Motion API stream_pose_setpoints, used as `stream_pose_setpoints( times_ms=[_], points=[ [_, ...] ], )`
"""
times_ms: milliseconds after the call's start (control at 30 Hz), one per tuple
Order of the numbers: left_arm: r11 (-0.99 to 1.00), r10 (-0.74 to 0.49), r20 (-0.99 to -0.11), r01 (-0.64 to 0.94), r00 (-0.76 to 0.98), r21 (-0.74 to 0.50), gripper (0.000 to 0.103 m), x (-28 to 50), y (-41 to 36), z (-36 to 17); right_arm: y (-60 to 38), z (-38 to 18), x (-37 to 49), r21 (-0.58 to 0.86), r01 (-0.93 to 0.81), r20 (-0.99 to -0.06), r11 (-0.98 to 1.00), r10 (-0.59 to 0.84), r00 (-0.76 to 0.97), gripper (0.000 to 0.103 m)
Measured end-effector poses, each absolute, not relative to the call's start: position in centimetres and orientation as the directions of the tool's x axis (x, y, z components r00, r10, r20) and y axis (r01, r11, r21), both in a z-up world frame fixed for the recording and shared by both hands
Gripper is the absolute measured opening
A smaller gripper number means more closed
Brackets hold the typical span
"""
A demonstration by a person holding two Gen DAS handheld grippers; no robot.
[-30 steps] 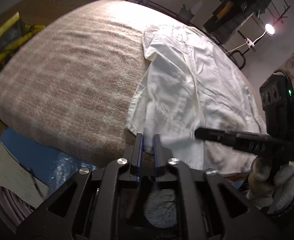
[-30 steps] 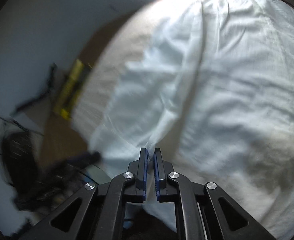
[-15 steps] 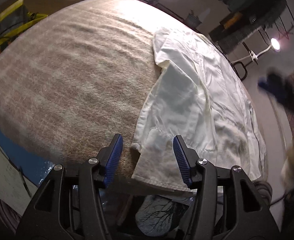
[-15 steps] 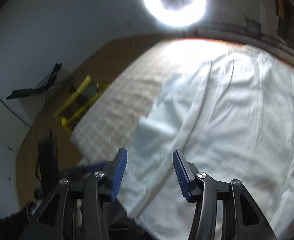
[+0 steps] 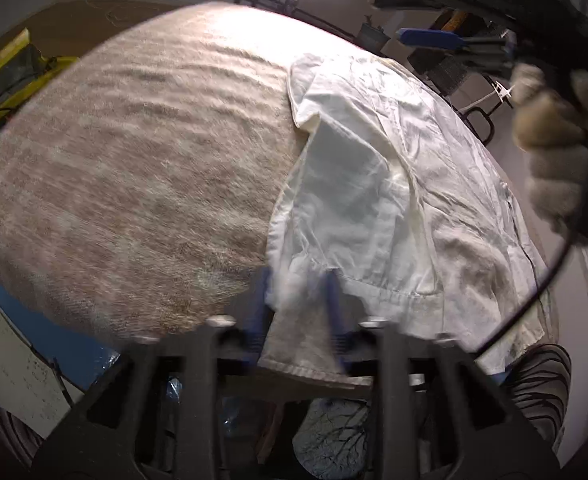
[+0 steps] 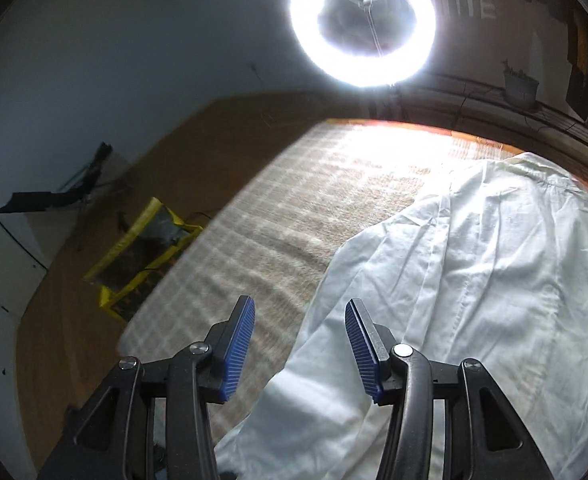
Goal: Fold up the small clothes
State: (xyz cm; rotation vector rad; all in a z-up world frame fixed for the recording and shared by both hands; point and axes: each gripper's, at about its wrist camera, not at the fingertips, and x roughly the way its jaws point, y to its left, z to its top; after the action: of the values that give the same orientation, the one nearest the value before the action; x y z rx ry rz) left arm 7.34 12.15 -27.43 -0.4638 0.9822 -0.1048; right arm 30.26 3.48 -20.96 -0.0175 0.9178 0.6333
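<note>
Creased white cloth shirt [image 5: 378, 184], rough woolly beige blanket [image 5: 134, 168], ribbed blue tool pads [image 6: 238, 346]

- Beige plaid blanket [image 6: 294, 220] covers the work surface.
- Ring light [image 6: 363, 20] lit, far centre.
- Yellow-edged bag [image 6: 142, 256] on wood floor [image 6: 66, 344], left of blanket.
- Folded black stand [image 6: 54, 196] by far-left wall.
- Small potted plant [image 6: 520, 84] far right.

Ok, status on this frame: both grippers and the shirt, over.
Left hand-held gripper open, blurred, straddling near hem of white shirt. Right hand-held gripper open, lifted above shirt, holding nothing. Shirt lies spread on beige blanket, unfolded. Nothing in the way.
</note>
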Motion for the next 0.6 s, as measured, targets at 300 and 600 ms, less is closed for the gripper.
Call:
stream_pose_setpoints(
  times_ms=[300, 600],
  points=[
    [0.775, -0.469, -0.677, -0.104, 0.567, -0.624, 0.003, 7.7, 13.5, -27.0, 4.4, -24.1, 36.7, 0.262, -0.435, -0.802, 0.861, 0.445, 0.398, 0.050],
    [0.769, -0.492, -0.650, -0.061, 0.579, -0.637, 0.003, 7.6, 13.0, -25.7, 10.3, -28.6, 40.7, 0.189, -0.435, -0.895, 0.880, 0.337, 0.292, 0.046]
  ],
)
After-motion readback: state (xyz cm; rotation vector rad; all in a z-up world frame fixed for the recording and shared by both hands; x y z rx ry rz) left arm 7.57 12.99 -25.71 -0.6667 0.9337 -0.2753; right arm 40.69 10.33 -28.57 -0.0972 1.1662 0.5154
